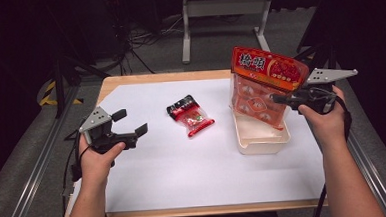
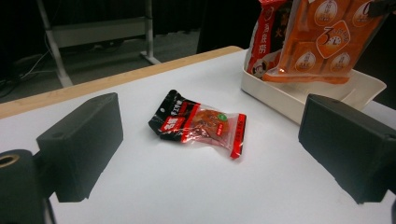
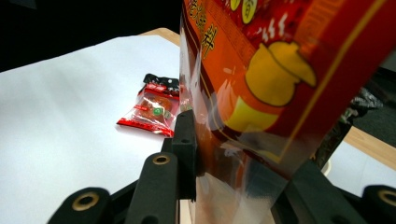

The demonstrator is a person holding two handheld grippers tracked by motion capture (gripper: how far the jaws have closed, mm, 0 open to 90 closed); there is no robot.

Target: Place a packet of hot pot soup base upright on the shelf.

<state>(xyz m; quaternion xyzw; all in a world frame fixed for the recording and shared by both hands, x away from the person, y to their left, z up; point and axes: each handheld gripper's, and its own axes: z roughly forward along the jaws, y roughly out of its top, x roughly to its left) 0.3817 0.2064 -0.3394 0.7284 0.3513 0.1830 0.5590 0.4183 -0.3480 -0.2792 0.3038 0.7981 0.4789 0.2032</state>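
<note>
My left gripper [image 1: 127,124] sits at the lower left of the high view with its jaws spread wide and nothing between them. The small red-and-black snack packet [image 1: 190,116] lies flat on the white surface [image 1: 184,174] just to its right, at centre frame, its long axis running from upper left to lower right. I judge the left gripper nearer to it, with bare surface between them. Farther right, my right gripper [image 1: 280,99] pinches the large orange snack bag [image 1: 264,82], upright over the cream tray [image 1: 263,142], its lower edge inside the tray.
</note>
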